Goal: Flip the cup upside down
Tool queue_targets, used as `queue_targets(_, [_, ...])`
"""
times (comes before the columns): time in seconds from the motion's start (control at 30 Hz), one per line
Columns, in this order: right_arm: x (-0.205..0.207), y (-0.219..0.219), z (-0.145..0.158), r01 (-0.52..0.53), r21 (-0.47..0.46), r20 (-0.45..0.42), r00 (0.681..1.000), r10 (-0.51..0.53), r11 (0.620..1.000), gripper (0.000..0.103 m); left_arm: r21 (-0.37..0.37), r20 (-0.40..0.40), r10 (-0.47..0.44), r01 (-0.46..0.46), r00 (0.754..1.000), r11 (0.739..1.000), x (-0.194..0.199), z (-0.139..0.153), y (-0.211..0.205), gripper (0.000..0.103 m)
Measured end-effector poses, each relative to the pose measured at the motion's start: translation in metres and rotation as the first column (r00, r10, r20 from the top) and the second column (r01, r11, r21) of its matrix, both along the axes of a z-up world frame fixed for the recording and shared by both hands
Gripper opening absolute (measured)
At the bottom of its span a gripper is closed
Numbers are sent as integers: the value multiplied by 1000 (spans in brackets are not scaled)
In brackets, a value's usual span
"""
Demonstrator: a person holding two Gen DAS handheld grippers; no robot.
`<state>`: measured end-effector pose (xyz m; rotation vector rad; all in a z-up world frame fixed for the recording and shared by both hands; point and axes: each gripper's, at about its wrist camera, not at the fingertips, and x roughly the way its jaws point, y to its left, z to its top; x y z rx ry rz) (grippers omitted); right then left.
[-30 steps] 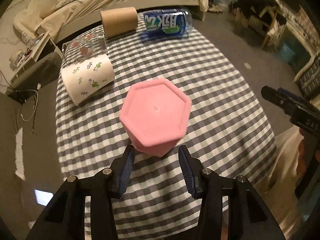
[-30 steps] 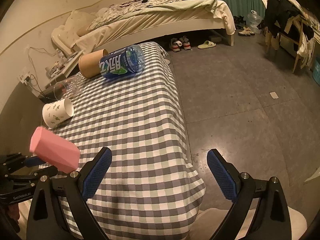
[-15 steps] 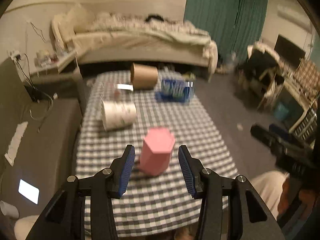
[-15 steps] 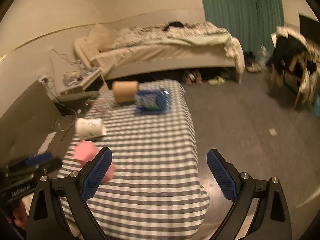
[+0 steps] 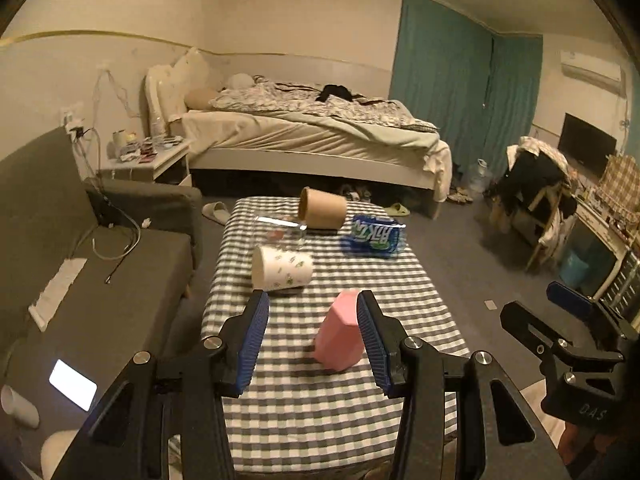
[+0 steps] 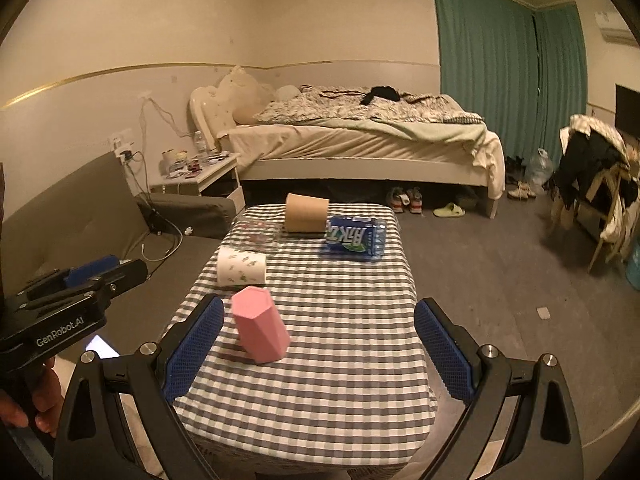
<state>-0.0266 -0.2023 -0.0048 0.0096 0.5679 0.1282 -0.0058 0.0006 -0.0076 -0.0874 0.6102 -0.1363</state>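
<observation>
Two grippers, both empty. Pink hexagonal cup [image 6: 261, 329] stands on the checked tablecloth [image 6: 344, 368] near the front of the table, closed flat end up, wider end on the cloth, leaning a little in both views. Looks already inverted, so my call is the flip is done and the step in hand is a clean retreat.

To do that well: pull the left gripper [image 5: 313, 340] straight back and up along its own axis, no sideways sweep, since the cup sits in line with its right finger and a brush could tip a tall narrow cup. Cloth is soft, so the base may rock; avoid dragging the fabric.

Left gripper: jaws parted moderately, blue pads visible, nothing between them; the cup appears beyond the tips, apart from them, though the left wrist view overlaps it with the right finger. The right wrist view shows this gripper off to the left, clear of the cup.

Right gripper [image 6: 316, 346]: jaws spread wide, holding nothing, hanging over the near table edge, cup seen just inside its left finger but not touched.

Other items lie on their sides further back: floral white cup [image 6: 241, 266], clear glass [image 6: 256, 235], brown paper cup [image 6: 306, 213], blue water bottle [image 6: 355, 237].
</observation>
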Motion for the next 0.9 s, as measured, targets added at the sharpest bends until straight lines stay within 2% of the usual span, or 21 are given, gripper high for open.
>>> queue_targets(0.1, [-4, 10, -12, -6, -20, 8, 1000, 6, 1000, 96, 34, -1, 26, -26, 1000, 999, -4, -16, 6, 54])
queue_targets(0.17, [-7, 14, -24, 3, -37, 11, 1000, -2, 999, 96, 35, -9, 22, -22, 1000, 999, -8, -23, 8, 73])
queue_targets(0.27, [-7, 17, -40, 39, -64, -9, 999, -40, 997, 96, 16, -11, 39, -38, 999, 999, -12, -32, 14, 85])
queue_targets(0.5, [-5, 13, -44, 61, -34, -9, 998, -61, 998, 103, 9, -39, 77, -77, 996, 997, -12, -44, 22, 92])
queue_targets(0.67, [-1, 18, -45, 58, -44, -7, 998, -58, 997, 103, 20, -14, 90, -90, 996, 996, -16, -44, 24, 97])
queue_targets(0.9, [0, 22, -47, 53, -49, -12, 998, -54, 997, 103, 22, -11, 99, -99, 995, 995, -17, -43, 27, 98])
